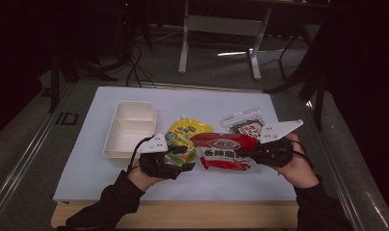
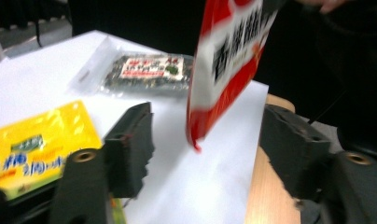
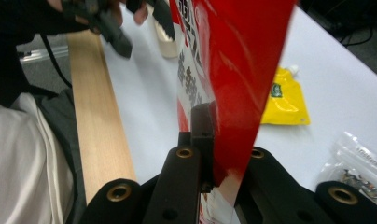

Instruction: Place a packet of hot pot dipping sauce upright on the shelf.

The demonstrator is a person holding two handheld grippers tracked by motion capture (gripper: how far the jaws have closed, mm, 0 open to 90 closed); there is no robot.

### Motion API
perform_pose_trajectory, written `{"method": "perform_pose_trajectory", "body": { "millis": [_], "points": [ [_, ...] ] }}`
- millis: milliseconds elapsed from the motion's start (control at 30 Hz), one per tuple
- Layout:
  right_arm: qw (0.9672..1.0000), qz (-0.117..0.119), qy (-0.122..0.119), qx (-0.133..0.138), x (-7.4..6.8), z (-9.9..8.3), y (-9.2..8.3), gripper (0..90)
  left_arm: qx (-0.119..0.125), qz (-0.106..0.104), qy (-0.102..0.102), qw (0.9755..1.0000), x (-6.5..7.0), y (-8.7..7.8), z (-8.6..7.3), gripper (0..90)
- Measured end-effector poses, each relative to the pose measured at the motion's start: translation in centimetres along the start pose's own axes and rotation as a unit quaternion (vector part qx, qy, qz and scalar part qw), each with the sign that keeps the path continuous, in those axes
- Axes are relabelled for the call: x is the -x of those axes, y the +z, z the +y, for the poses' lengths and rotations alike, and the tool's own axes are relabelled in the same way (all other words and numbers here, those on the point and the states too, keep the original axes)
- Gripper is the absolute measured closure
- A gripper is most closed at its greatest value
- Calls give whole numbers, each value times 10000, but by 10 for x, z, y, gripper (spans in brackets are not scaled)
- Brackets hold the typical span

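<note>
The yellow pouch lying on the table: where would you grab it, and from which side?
Probably by a thin flat edge of the yellow pouch, coming in low from the person's side. It lies flat on the white table, so its face gives jaws nothing to pinch. The open left gripper is nearest.

1. Table (image 1: 110, 211): a pale wooden top is showing as a strip along the near edge, with a white sheet (image 1: 183, 96) lying over most of it
2. Floor (image 1: 216, 67): grey, smooth, catching a bright streak of light (image 1: 236, 53) behind the table
3. White frame legs (image 1: 184, 48) of another table are standing on the floor beyond, joined by a crossbar (image 1: 221, 24)
4. Dark cables (image 1: 135, 72) are trailing across the floor at the rear left
5. Metal rails (image 1: 24, 159) are running along both sides of the table
6. Surroundings: the rear and both flanks of the room are lying in deep shadow; light is falling mainly on the white sheet
</note>
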State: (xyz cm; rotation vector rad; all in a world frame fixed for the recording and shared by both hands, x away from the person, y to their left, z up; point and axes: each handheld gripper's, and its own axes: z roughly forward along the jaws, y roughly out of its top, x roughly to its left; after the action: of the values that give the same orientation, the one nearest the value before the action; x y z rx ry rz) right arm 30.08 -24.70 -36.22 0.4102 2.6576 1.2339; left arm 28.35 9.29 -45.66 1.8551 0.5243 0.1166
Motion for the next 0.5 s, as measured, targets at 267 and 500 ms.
{"method": "perform_pose_trajectory", "body": {
  "millis": [267, 500],
  "points": [
    [9999, -39, 76, 131, 9, 11, -2, 899, -62, 136, 32, 9999, 5, 6, -21, 98],
    [9995, -111, 159, 261, 18, 24, 6, 899, 22, 285, 88, 9996, 11, -1, -37, 27]
  ]
}}
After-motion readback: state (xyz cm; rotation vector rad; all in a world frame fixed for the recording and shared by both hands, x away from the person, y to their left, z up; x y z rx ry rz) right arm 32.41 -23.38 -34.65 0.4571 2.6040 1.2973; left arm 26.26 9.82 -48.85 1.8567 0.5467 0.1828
